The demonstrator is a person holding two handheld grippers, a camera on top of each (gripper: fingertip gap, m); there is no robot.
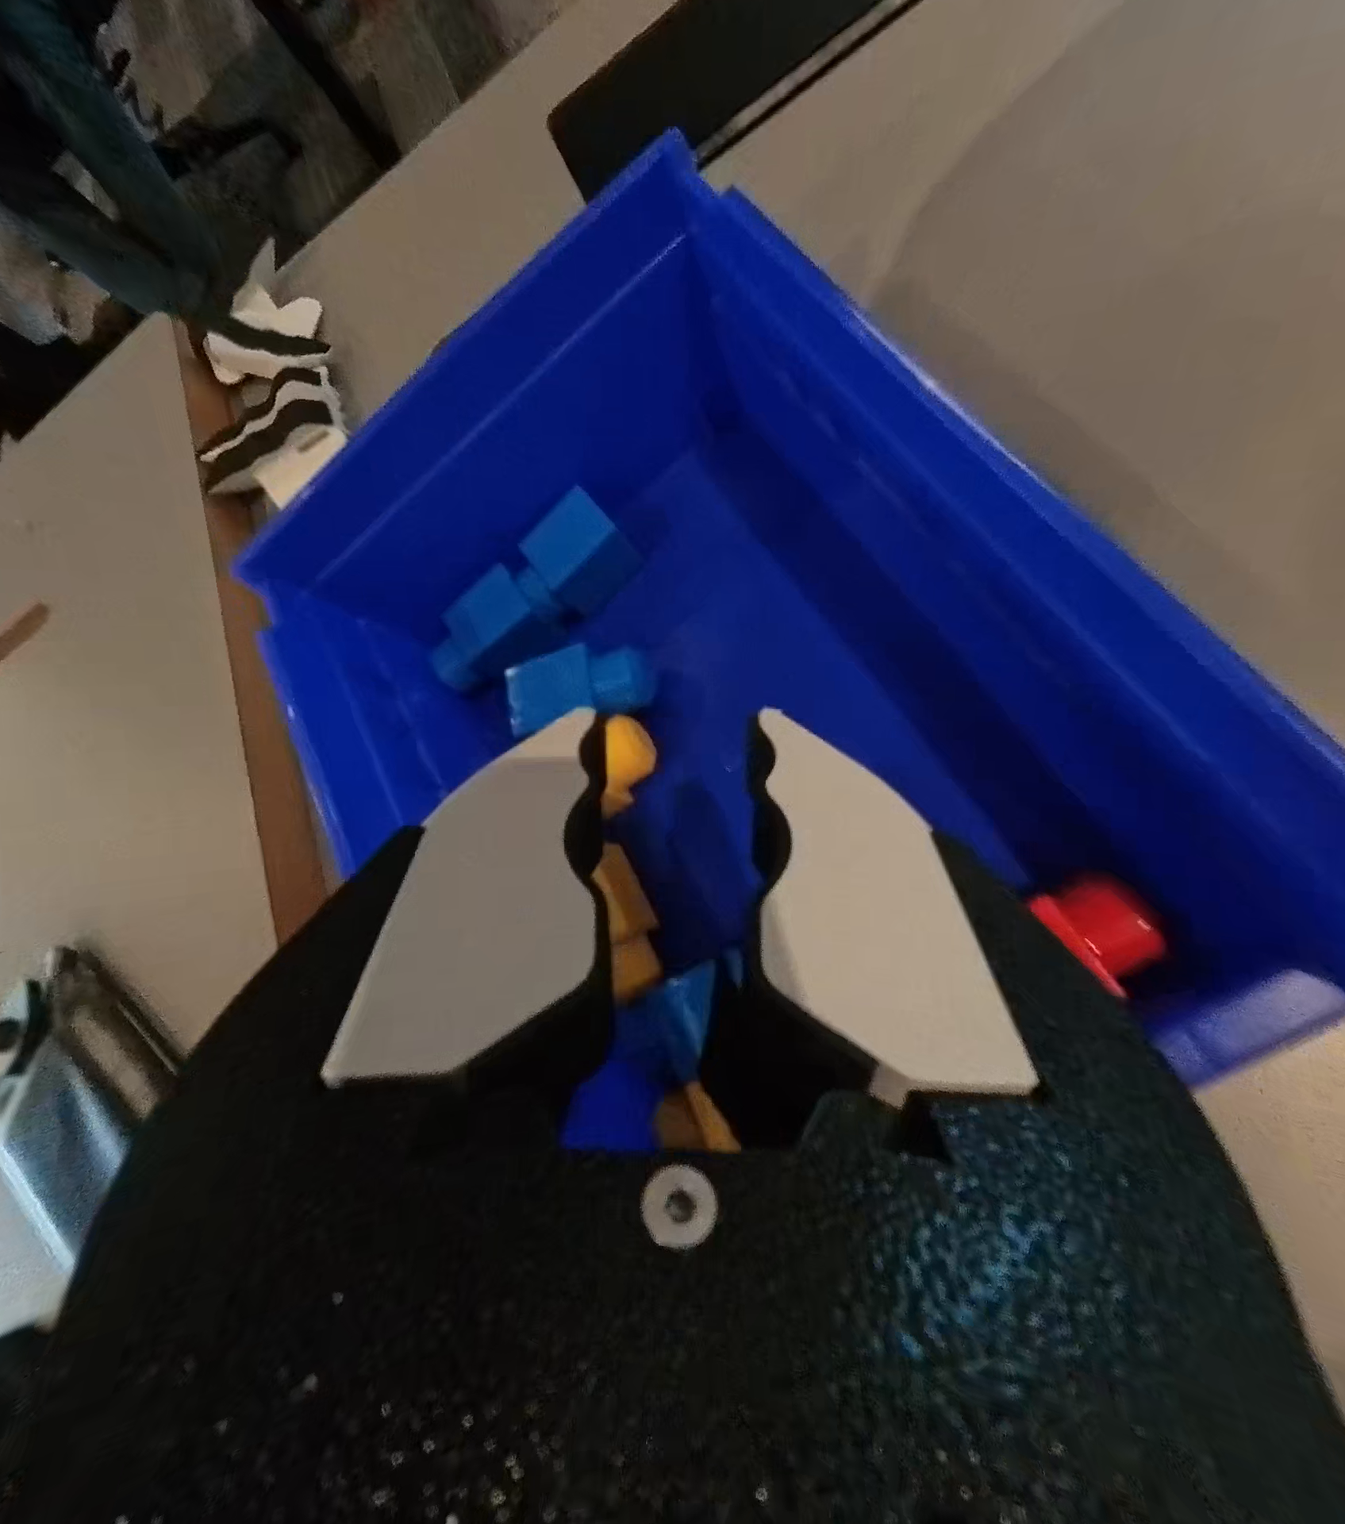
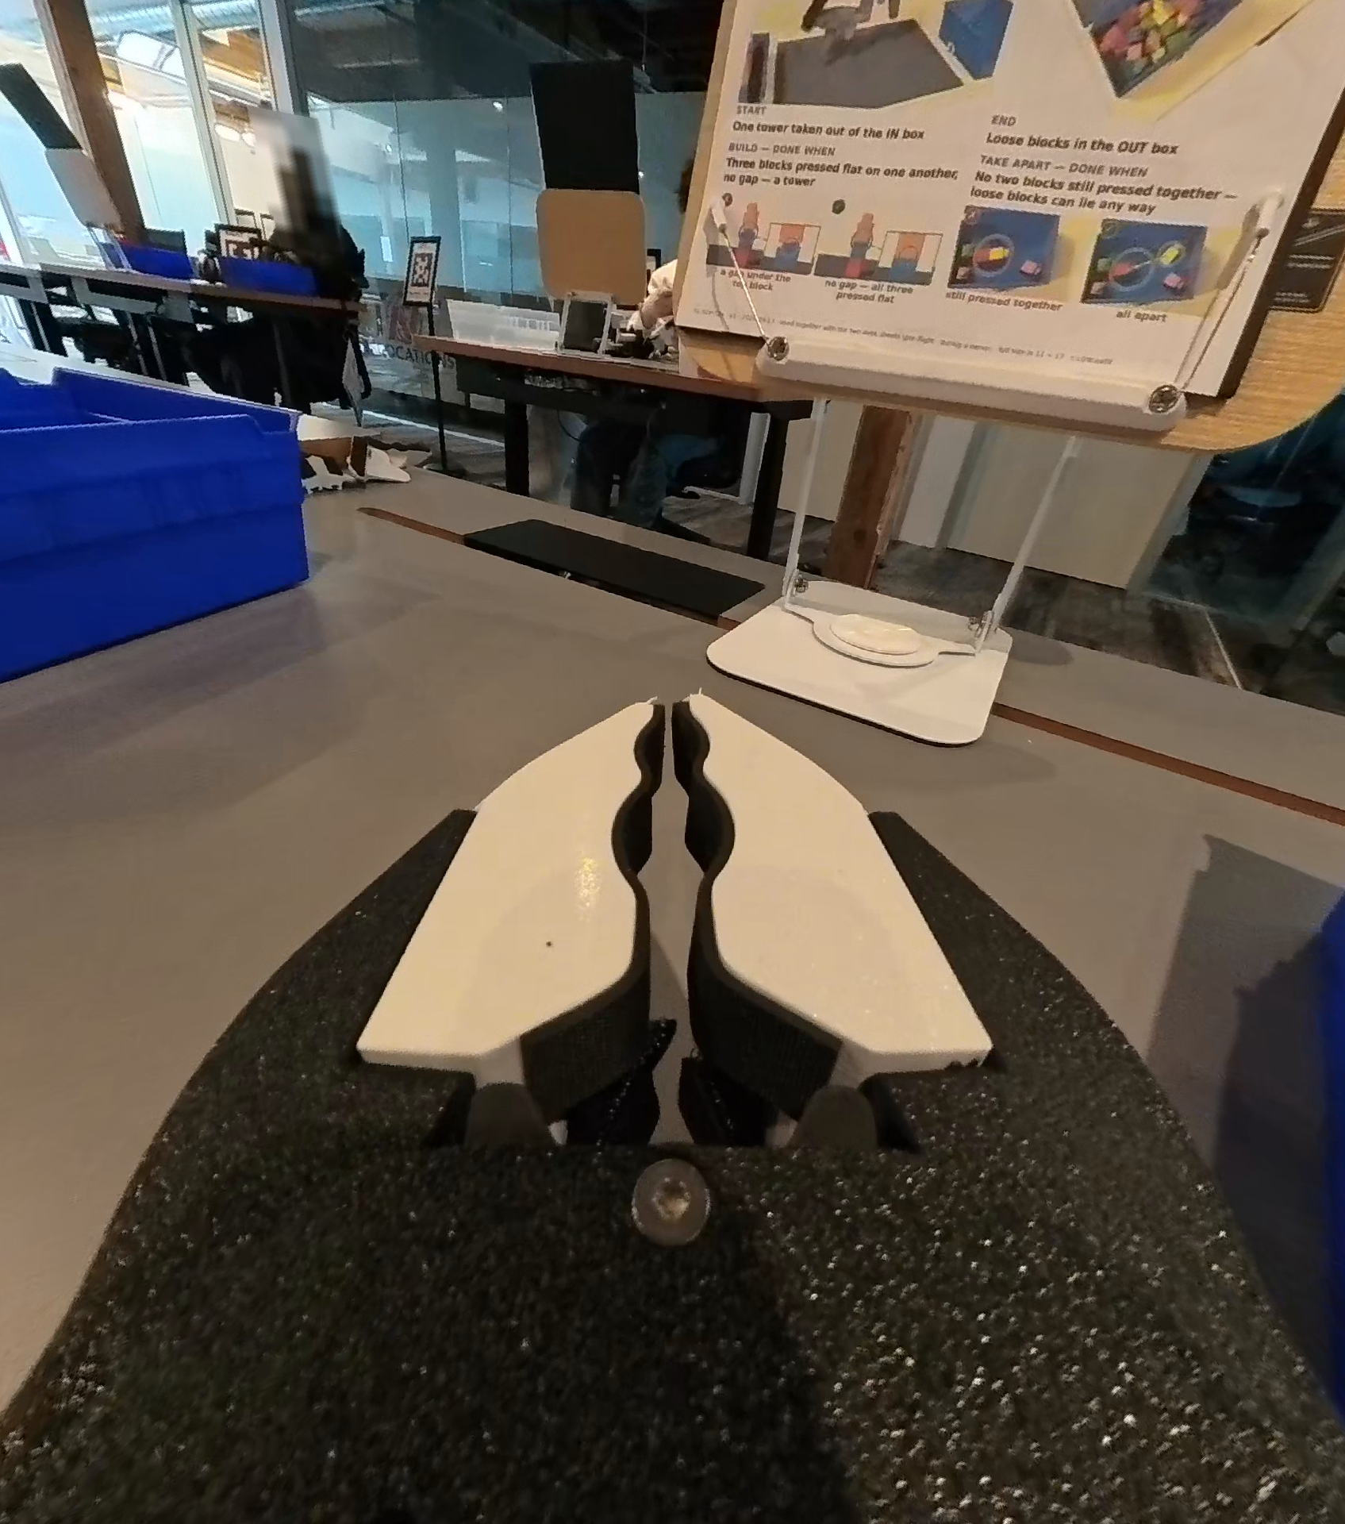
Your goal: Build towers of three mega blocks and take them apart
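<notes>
your left hand-held gripper (image 1: pixel 673 742) hangs parted and empty over the blue bin (image 1: pixel 858 462), above loose blue blocks (image 1: pixel 537 594) and yellow blocks (image 1: pixel 626 754); blur risks a mis-grab. your right hand-held gripper (image 2: pixel 670 705) rests nearly closed, empty, above the table (image 2: pixel 158 825).

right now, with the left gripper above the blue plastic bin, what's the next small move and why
Probably lower the left gripper onto the yellow block pieces in the blue plastic bin: its fingers stand apart with nothing gripped, and the yellow shows between them. The right gripper is shut, empty.
</notes>
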